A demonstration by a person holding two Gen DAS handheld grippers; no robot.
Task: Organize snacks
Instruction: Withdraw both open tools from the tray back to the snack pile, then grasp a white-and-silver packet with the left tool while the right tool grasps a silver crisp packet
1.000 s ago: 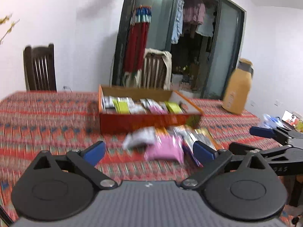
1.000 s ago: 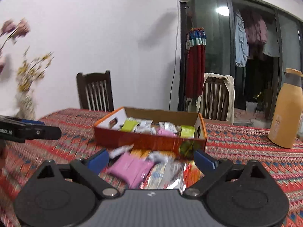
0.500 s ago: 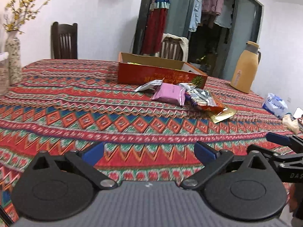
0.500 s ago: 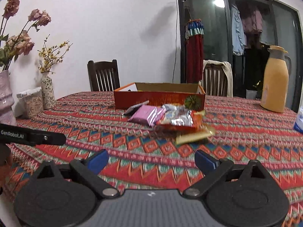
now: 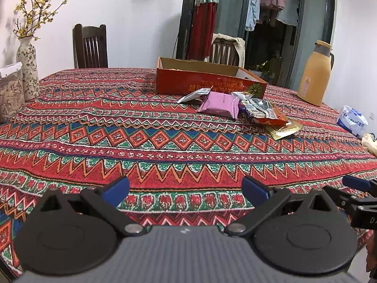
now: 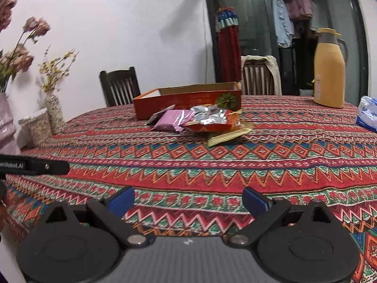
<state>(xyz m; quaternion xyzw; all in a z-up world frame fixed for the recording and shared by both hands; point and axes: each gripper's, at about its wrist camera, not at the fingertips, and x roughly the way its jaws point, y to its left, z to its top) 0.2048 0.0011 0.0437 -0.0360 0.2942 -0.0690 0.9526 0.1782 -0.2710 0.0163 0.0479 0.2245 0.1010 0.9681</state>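
An orange cardboard box (image 5: 207, 83) (image 6: 186, 101) stands far back on the patterned tablecloth. In front of it lies a loose heap of snack packets: a pink packet (image 5: 220, 102) (image 6: 173, 122), a silver one (image 5: 258, 107) (image 6: 212, 114), an orange one and a gold sachet (image 5: 285, 129) (image 6: 229, 136). My left gripper (image 5: 185, 189) is open and holds nothing, low over the near table edge, far from the snacks. My right gripper (image 6: 188, 199) is likewise open and holds nothing, at the near edge. The box's contents are hidden from this low angle.
A yellow thermos jug (image 5: 314, 79) (image 6: 329, 69) stands at the back right, with a tissue pack (image 5: 352, 120) beside it. A floral vase (image 5: 28, 68) and a lidded jar (image 5: 10, 92) sit at the left edge. Wooden chairs (image 5: 90, 46) stand behind the table.
Both grippers have drawn back and down from just above the box and snack heap to the near table edge. The snacks and box have not moved.
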